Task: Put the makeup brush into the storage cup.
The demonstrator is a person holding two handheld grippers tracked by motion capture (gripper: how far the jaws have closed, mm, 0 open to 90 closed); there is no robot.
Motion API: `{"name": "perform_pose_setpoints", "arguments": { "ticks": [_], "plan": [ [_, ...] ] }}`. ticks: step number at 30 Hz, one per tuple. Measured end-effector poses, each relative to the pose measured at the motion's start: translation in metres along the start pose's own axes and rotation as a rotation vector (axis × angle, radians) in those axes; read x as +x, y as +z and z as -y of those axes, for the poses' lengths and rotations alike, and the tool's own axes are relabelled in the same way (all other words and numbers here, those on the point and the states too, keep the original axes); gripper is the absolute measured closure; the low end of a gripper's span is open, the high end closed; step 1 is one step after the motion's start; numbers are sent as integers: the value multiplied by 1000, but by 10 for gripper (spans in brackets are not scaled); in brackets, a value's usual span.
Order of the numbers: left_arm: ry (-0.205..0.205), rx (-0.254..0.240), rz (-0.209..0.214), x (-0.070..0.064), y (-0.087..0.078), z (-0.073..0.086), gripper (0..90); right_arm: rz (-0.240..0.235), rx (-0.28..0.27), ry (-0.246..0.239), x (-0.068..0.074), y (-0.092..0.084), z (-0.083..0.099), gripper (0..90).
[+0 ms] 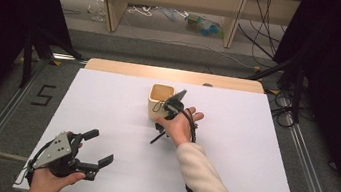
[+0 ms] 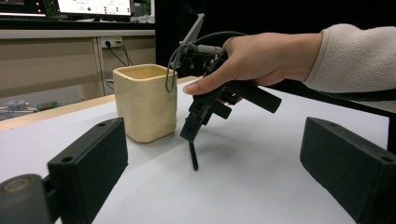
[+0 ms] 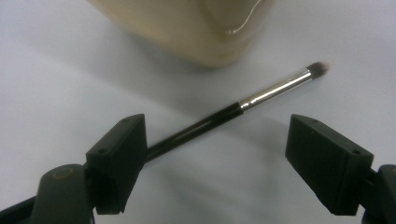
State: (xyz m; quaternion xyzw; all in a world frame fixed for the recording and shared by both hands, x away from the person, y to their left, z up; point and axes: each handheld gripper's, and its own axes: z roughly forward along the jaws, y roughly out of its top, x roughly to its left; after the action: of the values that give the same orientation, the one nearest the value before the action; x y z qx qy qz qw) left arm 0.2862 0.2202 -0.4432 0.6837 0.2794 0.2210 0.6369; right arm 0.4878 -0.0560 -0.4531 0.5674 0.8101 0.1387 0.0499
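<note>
My right gripper (image 3: 215,154), jaws wide, straddles the thin black-handled makeup brush (image 3: 233,111): light, stiff, slippery, so I'd pinch mid-handle.

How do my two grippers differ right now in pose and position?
The right gripper tilts steeply down beside the cream cup, its jaws straddling a makeup brush lying on the white table; the left gripper sits level near the table's front left edge with nothing between its jaws. The right gripper is right next to the cup; the left gripper is well away from it. Both have their jaws open.
</note>
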Motion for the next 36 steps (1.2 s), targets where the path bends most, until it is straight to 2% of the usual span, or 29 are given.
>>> {"name": "perform_pose_setpoints", "arguments": {
  "ticks": [10, 11, 12, 20, 28, 33, 36],
  "plan": [
    [-3, -3, -1, 0, -1, 0, 78, -1, 39, 7, -1, 6, -3, 238],
    [-4, -2, -1, 0, -1, 0, 78, 0, 35, 9, -1, 7, -3, 238],
    [-5, -2, -1, 0, -1, 0, 78, 11, 39, -10, -1, 8, -3, 246],
    [-6, -5, -1, 0, -1, 0, 79, 32, 27, -5, -1, 8, -4, 264],
    [0, -17, 10, 0, 0, 0, 79, 44, 29, 2, -2, 8, 0, 352],
    [-5, -4, -1, 0, -1, 0, 79, 58, 21, -21, -1, 8, 2, 389],
    [-1, -16, 8, 0, 0, 0, 80, 57, 42, -33, -2, 6, 1, 446]
  ]
}}
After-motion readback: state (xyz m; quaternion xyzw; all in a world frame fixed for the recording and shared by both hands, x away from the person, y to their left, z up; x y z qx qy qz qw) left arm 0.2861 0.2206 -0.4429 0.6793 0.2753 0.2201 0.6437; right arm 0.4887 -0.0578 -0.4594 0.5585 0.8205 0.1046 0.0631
